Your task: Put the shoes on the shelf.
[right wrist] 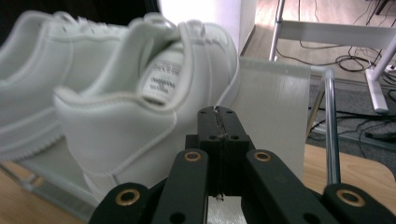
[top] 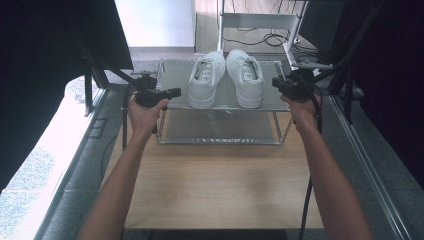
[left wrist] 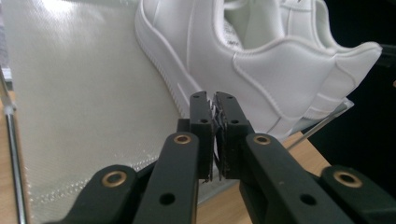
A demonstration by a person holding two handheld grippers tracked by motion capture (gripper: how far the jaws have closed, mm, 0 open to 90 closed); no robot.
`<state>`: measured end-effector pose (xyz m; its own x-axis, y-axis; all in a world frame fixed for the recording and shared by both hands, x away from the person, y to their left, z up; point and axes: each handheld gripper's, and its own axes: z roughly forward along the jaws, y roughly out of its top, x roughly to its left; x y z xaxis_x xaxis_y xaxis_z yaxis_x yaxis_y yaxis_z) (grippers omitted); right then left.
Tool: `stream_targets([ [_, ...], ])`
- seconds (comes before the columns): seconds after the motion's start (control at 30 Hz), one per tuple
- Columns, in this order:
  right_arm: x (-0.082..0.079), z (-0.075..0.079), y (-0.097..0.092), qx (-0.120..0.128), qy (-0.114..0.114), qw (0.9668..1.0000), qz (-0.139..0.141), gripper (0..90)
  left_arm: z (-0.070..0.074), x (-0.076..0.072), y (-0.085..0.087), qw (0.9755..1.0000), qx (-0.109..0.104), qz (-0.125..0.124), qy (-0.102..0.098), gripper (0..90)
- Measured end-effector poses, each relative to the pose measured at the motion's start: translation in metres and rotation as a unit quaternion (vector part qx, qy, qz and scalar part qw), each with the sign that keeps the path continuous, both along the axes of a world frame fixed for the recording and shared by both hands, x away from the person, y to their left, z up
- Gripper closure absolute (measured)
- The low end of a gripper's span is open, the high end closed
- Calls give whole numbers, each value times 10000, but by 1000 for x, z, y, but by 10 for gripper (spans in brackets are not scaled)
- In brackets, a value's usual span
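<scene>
Two white leather sneakers rest on the silver two-tier metal rack; left gripper and right gripper flank the rack, jaws together, empty.

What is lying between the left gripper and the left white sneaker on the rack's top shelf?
Nothing: in the high view, bare shelf separates the left gripper from the left white sneaker. The left gripper view shows the same bare woven surface.

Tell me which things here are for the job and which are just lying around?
For the job:
left shoe
right shoe
shoe rack
left gripper, jaws shut, empty
right gripper, jaws shut, empty

Just lying around:
wooden table
cables on the floor
white frame behind the rack
</scene>
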<state>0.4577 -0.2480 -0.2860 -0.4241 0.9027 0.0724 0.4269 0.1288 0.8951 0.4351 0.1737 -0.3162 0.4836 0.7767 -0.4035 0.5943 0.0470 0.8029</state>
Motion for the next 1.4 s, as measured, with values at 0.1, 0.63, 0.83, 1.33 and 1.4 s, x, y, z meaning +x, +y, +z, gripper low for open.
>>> stream_targets([
  [0.1, 1, -7, 2, -99, 50, 9999, 47, 899, -4, 2, -2, 10000, -7, -36, 50, 893],
  [0.63, 8, -26, 18, -336, 204, 9991, 173, 900, -15, 13, -19, 9997, -96, -24, 221, 899],
  [0.83, 7, -24, 22, -380, 206, 9988, 226, 900, -14, 12, -22, 9993, -273, -19, 236, 899],
  [1.33, 5, -26, 35, -268, 302, 9975, 579, 900, -19, 15, -57, 9973, -419, -499, 331, 899],
  [1.4, 5, -26, 34, -235, 299, 9972, 647, 900, -22, 15, -54, 9969, -526, -499, 312, 889],
])
